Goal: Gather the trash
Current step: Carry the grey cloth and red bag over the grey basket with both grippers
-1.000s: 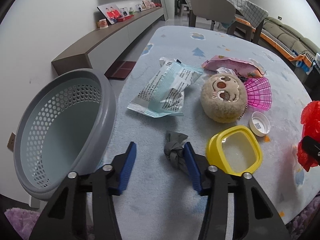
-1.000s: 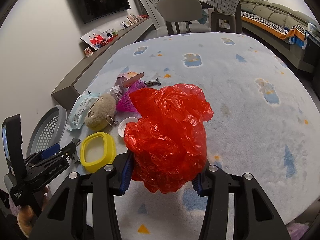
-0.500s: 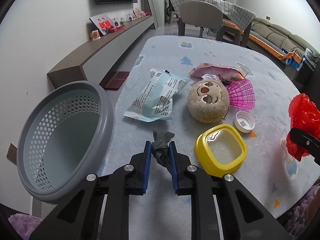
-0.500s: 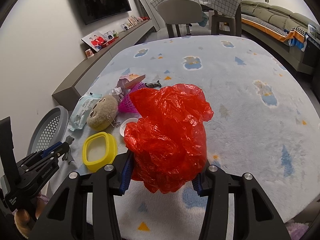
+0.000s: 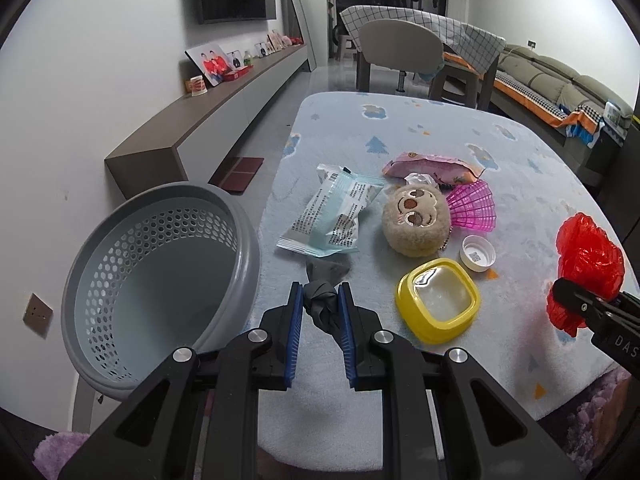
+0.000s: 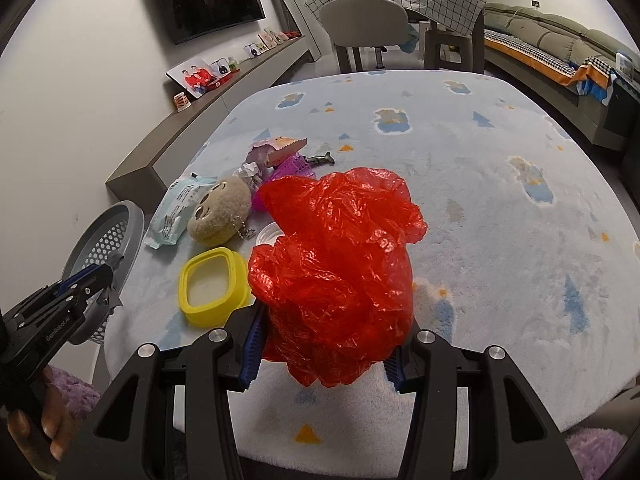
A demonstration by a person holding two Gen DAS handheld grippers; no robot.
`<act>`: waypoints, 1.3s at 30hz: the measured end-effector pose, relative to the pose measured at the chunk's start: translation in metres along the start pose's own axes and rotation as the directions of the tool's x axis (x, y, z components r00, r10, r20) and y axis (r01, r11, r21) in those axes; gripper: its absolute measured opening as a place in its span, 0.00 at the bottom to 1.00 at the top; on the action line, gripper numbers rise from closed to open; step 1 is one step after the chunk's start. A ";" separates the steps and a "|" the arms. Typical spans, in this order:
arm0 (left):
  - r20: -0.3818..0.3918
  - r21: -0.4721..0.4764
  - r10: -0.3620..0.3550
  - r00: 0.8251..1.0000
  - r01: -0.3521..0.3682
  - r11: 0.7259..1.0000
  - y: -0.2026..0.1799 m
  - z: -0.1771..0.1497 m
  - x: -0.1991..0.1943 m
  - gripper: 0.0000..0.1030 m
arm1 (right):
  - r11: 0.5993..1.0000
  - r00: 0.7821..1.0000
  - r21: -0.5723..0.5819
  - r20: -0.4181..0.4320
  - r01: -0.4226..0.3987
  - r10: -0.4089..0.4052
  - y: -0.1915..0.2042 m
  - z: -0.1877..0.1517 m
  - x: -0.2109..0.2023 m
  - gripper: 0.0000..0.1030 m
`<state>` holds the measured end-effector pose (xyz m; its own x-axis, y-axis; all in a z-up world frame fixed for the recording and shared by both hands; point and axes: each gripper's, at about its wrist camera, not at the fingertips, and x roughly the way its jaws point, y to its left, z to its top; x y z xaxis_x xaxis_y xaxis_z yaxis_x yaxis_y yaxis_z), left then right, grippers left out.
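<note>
My left gripper (image 5: pixel 320 300) is shut on a crumpled grey scrap (image 5: pixel 323 300), which hangs lifted a little above the light blue table cover. The grey perforated basket (image 5: pixel 160 260) stands just left of it, off the table's edge. My right gripper (image 6: pixel 323 344) is shut on a bulky red plastic bag (image 6: pixel 336 264), held above the table's near side; the bag hides the fingertips. In the left wrist view the red bag (image 5: pixel 588 260) shows at the far right. A pale blue wrapper (image 5: pixel 332 216) and a pink wrapper (image 5: pixel 432 168) lie on the table.
A round plush toy (image 5: pixel 414 220), a pink plastic shell (image 5: pixel 474 210), a white cap (image 5: pixel 478 254) and a yellow lid (image 5: pixel 438 300) lie between the grippers. A chair (image 5: pixel 400 52) stands behind the table, a low wall shelf (image 5: pixel 224 108) to the left. A hand (image 6: pixel 36 420) holds the left gripper.
My left gripper went from open beside the grey scrap to shut on it, then rose with it. The right gripper with the red bag stayed put.
</note>
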<state>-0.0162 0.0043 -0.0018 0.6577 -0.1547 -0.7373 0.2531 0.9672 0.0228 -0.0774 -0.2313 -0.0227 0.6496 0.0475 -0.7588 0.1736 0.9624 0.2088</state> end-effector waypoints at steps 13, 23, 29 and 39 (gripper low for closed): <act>0.018 -0.026 0.054 0.998 -0.054 0.998 0.036 -0.001 -0.016 0.18 | 0.991 0.996 -0.098 0.016 -0.091 0.093 0.062 0.008 -0.013 0.45; 0.035 -0.071 0.141 0.989 -0.138 0.988 0.086 0.007 -0.020 0.18 | 0.965 0.983 -0.189 -0.003 -0.183 0.186 0.123 0.027 0.000 0.45; 0.031 -0.104 0.186 0.982 -0.181 0.978 0.113 0.010 -0.015 0.18 | 0.943 0.972 -0.238 -0.023 -0.233 0.235 0.160 0.034 0.012 0.45; -0.033 -0.175 0.235 0.971 -0.237 0.956 0.153 0.000 0.007 0.18 | 0.892 0.947 -0.317 -0.105 -0.321 0.304 0.220 0.042 0.046 0.45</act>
<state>0.0273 0.1515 -0.0029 0.6751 0.0835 -0.7329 -0.0382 0.9962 0.0784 0.0222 -0.0284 0.0141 0.5900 0.3653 -0.7201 -0.2882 0.9283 0.2348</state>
